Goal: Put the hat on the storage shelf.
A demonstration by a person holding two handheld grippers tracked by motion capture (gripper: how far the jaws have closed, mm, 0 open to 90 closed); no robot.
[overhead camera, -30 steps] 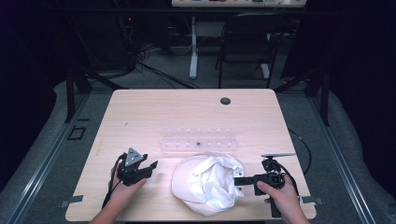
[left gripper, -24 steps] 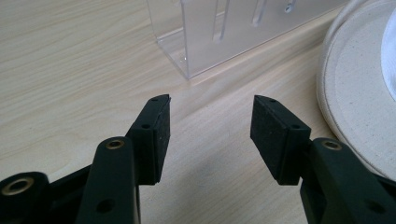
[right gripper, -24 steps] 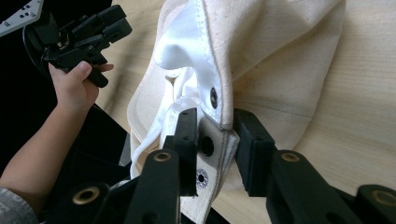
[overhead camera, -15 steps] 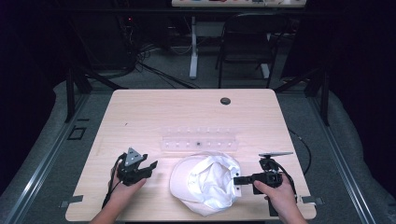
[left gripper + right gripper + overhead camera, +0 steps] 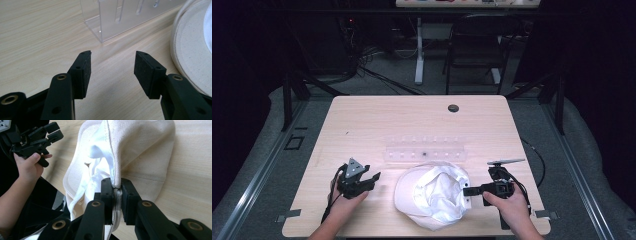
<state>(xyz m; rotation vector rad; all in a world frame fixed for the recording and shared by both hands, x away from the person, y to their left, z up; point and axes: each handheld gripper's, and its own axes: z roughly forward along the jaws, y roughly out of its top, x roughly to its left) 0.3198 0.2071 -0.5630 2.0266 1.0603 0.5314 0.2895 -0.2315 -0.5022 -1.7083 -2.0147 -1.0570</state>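
White hat (image 5: 432, 195) sits lower centre of the high view, near the front edge of the table (image 5: 362, 125), crown crumpled with the inner lining showing. Soft cotton, light, no stiffness: it will sag and fold wherever it's lifted, so a single pinch point just drags it. Best holds look like the stitched edge or brim seam, where the fabric is doubled and less likely to slip.

Right gripper (image 5: 117, 195), lower centre of its own view, has its jaws closed tight on that stitched edge, cloth bunched between the pads. Grip looks secure; how much layer depth is caught is hard to tell from here.

Left gripper (image 5: 112, 66) is spread wide, nothing between the pads, hovering low over bare wood. The hat's brim lies at the right edge of its view, not touching. Clear acrylic rack (image 5: 424, 150) stands just behind the hat, mid-frame in the high view, apart from both grippers.
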